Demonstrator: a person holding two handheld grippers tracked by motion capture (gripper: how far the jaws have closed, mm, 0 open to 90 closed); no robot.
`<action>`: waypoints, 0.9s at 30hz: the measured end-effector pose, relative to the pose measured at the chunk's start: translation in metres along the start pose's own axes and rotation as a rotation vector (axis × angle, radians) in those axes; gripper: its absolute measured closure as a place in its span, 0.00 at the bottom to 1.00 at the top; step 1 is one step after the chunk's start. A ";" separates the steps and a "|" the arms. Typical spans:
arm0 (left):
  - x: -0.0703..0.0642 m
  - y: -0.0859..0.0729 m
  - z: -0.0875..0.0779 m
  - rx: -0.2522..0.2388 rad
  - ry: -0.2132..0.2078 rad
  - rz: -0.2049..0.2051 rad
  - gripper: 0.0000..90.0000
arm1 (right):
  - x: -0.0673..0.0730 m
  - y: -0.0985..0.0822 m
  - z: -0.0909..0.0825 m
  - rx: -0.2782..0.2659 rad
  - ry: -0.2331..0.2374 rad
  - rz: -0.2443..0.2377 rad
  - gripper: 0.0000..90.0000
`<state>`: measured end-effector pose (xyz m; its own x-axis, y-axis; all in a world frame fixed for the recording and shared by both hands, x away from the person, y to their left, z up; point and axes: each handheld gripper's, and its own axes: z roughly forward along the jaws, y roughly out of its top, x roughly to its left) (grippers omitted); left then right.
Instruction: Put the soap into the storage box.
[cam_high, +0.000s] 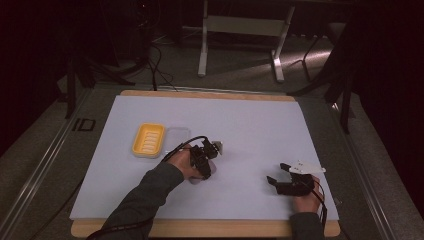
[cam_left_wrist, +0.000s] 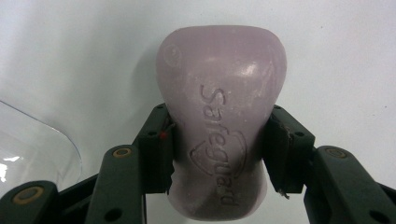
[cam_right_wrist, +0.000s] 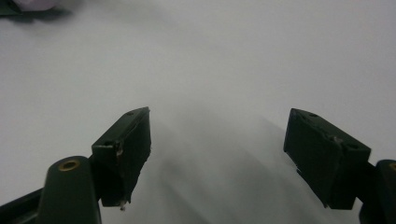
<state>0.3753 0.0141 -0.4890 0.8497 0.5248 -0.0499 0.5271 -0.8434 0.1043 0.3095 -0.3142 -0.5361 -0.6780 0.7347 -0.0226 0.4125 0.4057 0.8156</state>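
Gripping one soap bar (cam_left_wrist: 219, 126), left tongs (cam_left_wrist: 218, 149); right tongs (cam_right_wrist: 217, 154) agape.

We see the right gripper (cam_right_wrist: 217, 156) from behind its two black fingers (cam_right_wrist: 125, 149), which rise from the lower edge and stand wide apart with nothing between them. Beneath them lies the pale, plain surface of the counter (cam_right_wrist: 224, 60), and faint shadows of the fingers fall across it. At the top left corner we see the edge of a pale lilac object (cam_right_wrist: 35, 4) above a dark shape, too cropped to identify.
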 end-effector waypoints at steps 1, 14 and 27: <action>0.001 0.000 0.000 -0.001 -0.001 -0.004 0.55 | 0.000 0.000 0.000 0.000 0.000 0.000 0.25; 0.009 0.002 -0.008 -0.004 0.018 -0.024 0.55 | 0.000 0.000 0.000 0.000 0.001 0.000 0.25; 0.020 -0.003 -0.015 -0.025 0.017 -0.059 0.55 | 0.000 0.000 0.000 0.001 0.001 0.000 0.25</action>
<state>0.3907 0.0288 -0.4751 0.8166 0.5758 -0.0401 0.5757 -0.8078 0.1266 0.3095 -0.3142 -0.5361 -0.6782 0.7346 -0.0220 0.4131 0.4058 0.8153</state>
